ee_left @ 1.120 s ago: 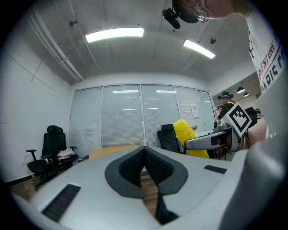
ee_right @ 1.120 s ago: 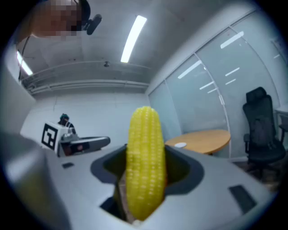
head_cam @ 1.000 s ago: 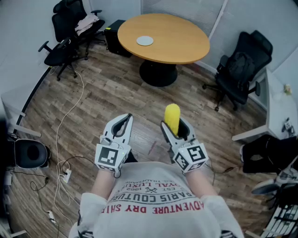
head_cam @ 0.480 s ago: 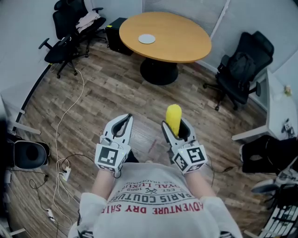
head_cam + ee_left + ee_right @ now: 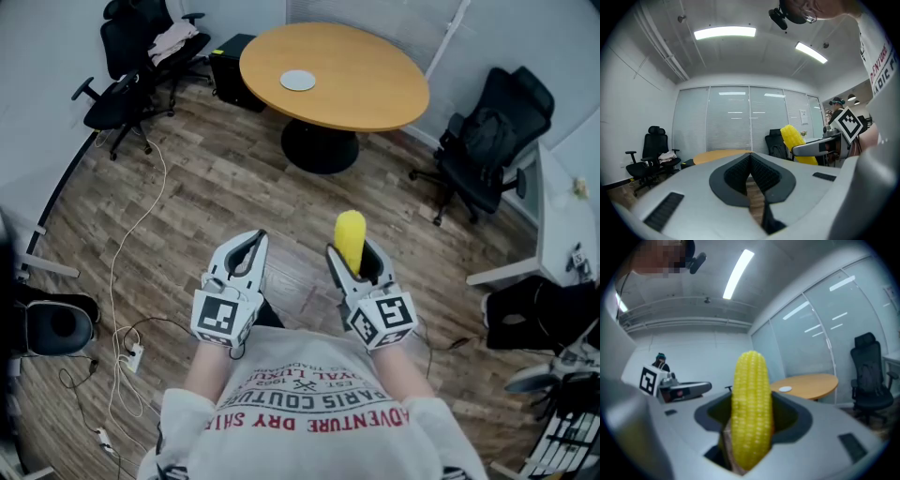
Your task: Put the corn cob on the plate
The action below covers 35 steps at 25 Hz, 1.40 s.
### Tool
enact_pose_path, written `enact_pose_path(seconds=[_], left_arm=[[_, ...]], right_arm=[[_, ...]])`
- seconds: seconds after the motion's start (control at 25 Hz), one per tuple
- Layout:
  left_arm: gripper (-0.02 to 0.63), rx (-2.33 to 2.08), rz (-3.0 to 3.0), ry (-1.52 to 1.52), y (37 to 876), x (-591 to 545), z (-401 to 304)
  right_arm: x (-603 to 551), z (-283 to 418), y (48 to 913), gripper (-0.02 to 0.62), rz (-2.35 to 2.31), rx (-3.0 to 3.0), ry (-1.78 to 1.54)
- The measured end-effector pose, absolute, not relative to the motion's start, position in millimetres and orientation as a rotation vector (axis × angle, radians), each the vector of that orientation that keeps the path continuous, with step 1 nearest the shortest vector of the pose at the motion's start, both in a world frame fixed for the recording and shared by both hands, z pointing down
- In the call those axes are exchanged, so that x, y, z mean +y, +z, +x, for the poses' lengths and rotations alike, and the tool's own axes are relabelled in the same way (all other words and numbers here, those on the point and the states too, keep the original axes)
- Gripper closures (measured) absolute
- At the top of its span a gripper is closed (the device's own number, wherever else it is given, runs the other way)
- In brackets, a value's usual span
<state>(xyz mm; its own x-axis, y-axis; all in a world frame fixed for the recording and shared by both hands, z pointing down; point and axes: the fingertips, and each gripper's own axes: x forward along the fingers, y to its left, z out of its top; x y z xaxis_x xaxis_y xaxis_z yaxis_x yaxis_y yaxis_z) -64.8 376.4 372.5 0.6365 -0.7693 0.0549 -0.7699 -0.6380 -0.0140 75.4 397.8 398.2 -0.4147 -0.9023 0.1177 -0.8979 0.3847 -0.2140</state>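
Note:
A yellow corn cob [image 5: 349, 239] stands upright between the jaws of my right gripper [image 5: 354, 258], which is shut on it; in the right gripper view the corn cob [image 5: 751, 413] fills the middle. My left gripper [image 5: 246, 253] is held level beside it, shut with nothing between its jaws [image 5: 751, 176]. The corn cob [image 5: 798, 143] also shows at the right of the left gripper view. A small white plate [image 5: 298, 81] lies on the round wooden table [image 5: 375, 84] far ahead; the plate [image 5: 785, 389] looks tiny in the right gripper view.
Black office chairs stand at the back left [image 5: 127, 89] and to the right of the table [image 5: 483, 141]. A white cable [image 5: 131, 244] trails over the wood floor at left. A white desk [image 5: 562, 216] edges the right side.
The table and plate have shifted slightly right in the head view. Both grippers and the corn keep the same pose.

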Motion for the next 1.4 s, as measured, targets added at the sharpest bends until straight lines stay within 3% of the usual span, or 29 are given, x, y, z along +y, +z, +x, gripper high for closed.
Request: enact_pose_path(seconds=[0.84, 1.4], left_arm=[[0.574, -1.224, 2.884, 0.084, 364, 149, -165], [0.573, -1.168, 2.867, 0.117, 371, 65, -179]], right_arm=[[188, -23, 387, 0.330, -1.791, 2.520, -0.406], [97, -40, 396, 0.328, -1.820, 2.511, -0.475]])
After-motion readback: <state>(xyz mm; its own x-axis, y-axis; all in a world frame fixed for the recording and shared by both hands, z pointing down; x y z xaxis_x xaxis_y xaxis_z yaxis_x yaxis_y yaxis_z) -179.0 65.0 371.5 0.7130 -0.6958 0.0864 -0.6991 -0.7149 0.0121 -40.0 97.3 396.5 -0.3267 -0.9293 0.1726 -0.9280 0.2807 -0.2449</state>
